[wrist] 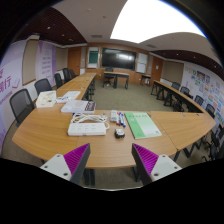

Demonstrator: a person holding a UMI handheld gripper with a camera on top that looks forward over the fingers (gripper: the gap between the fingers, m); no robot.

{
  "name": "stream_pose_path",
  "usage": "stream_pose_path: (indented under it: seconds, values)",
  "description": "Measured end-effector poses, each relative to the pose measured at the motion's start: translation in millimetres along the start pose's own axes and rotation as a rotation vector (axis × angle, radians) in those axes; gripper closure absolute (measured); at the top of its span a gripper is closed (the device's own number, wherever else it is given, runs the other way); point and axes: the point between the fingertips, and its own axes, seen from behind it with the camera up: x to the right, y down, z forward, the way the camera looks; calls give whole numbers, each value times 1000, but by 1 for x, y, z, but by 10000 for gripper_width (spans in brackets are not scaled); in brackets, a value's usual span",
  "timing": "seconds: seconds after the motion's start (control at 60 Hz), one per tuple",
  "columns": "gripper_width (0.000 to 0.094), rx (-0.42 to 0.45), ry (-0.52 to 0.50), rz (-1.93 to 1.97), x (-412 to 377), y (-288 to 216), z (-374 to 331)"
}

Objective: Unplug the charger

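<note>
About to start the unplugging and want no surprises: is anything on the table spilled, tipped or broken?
Nothing stands out. The power strip, green sheet and papers lie flat on the table, with no spill or damage visible. The gripper is open, short of the table, holding nothing.

- The desk (60, 128) is showing a warm orange-brown wood tone.
- The power strip (87, 127) is looking white.
- A folder (142, 124) is showing pale green.
- The pads (77, 160) on the hand-held gripper (111, 162) are glowing magenta with a ridged texture, on white fingers.
- The chairs (22, 104) are appearing black.
- The screen (118, 58) on the far wall is looking dark.
- The ceiling light (155, 18) is shining white.
</note>
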Motion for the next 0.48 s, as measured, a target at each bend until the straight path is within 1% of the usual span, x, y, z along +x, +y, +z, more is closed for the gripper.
stream_pose_path:
  seconds: [0.1,0.2,0.4,0.483]
  values:
    - [78,6,-8,-3,-8,5,-39]
    - [81,35,-10,-7,-12,4,-61]
    - [80,47,22,-16,-5,6,-78]
    - [81,41,18,-14,-5,10,-79]
